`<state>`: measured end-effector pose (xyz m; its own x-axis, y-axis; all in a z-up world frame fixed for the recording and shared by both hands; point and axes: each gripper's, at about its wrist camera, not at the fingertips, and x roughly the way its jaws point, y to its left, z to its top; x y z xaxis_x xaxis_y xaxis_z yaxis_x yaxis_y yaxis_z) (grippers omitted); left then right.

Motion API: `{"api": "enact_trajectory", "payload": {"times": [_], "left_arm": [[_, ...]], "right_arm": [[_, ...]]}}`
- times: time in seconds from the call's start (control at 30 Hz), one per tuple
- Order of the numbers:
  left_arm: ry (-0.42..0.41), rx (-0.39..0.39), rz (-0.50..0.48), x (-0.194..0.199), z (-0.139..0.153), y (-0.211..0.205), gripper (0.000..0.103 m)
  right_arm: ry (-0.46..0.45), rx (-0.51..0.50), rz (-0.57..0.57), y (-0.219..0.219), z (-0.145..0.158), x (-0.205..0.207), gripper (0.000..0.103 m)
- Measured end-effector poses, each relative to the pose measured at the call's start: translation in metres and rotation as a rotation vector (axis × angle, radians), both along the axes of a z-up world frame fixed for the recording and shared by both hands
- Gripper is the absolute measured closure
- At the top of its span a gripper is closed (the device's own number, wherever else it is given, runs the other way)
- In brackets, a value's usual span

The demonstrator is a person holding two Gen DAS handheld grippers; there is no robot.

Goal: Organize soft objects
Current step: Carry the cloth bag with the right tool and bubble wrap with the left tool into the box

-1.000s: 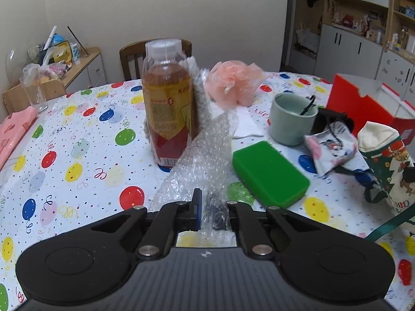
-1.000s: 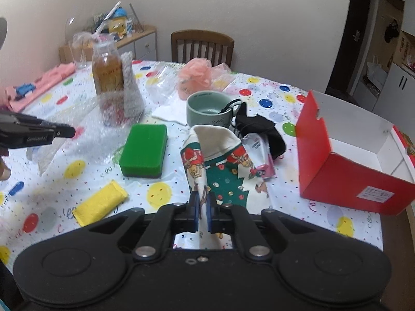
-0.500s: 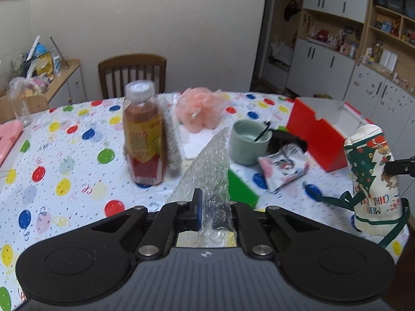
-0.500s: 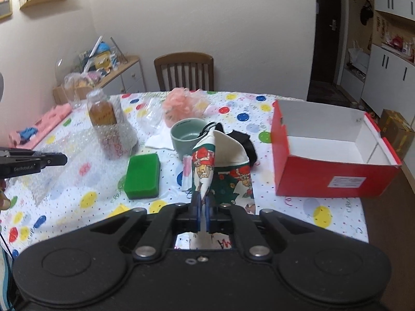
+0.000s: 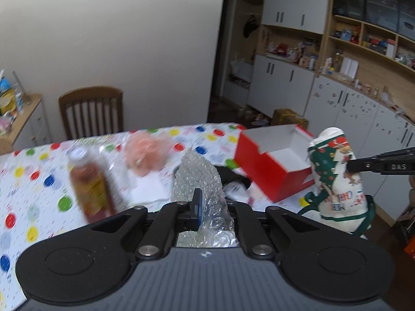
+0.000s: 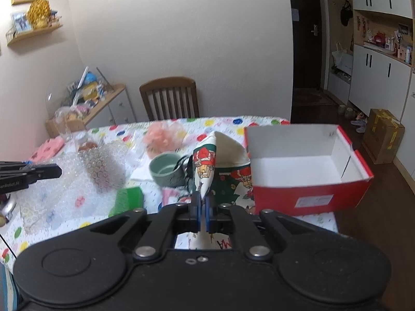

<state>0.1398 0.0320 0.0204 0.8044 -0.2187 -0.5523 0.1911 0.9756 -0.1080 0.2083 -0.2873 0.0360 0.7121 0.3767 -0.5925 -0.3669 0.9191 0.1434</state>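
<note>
My left gripper [image 5: 210, 211] is shut on a sheet of clear bubble wrap [image 5: 199, 181] and holds it above the table; the sheet [image 6: 67, 181] hangs from it in the right wrist view. My right gripper [image 6: 202, 208] is shut on a Christmas cloth bag [image 6: 207, 165] with green ribbon, lifted beside the open red box [image 6: 306, 178]. The bag [image 5: 334, 171] and box [image 5: 272, 160] also show in the left wrist view. A pink mesh puff [image 5: 145, 153] lies on the balloon-print tablecloth [image 5: 31, 178].
A juice bottle [image 5: 90, 184], a green cup [image 6: 168, 168], a green sponge [image 6: 128, 199], a white napkin [image 5: 150, 193] and a black cloth [image 5: 230, 176] sit on the table. A wooden chair [image 5: 90, 111] stands behind. Cabinets line the right wall.
Both grippers rose and swung right, carrying the bubble wrap and the Christmas bag higher off the table. The red box came closer to the right gripper.
</note>
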Motion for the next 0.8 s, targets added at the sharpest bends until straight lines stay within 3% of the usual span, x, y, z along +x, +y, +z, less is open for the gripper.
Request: {"api": "enact_trajectory", "payload": {"times": [0.53, 0.8], "left_arm": [[-0.049, -0.087, -0.108, 0.089, 0.051, -0.104, 0.097], [-0.082, -0.090, -0.150, 0.141, 0.071, -0.169, 0.097]], "right_arm": [[-0.053, 0.028, -0.006, -0.076, 0.038, 0.090, 0.100], [-0.072, 0.031, -0.014, -0.109, 0.048, 0.145, 0.100]]}}
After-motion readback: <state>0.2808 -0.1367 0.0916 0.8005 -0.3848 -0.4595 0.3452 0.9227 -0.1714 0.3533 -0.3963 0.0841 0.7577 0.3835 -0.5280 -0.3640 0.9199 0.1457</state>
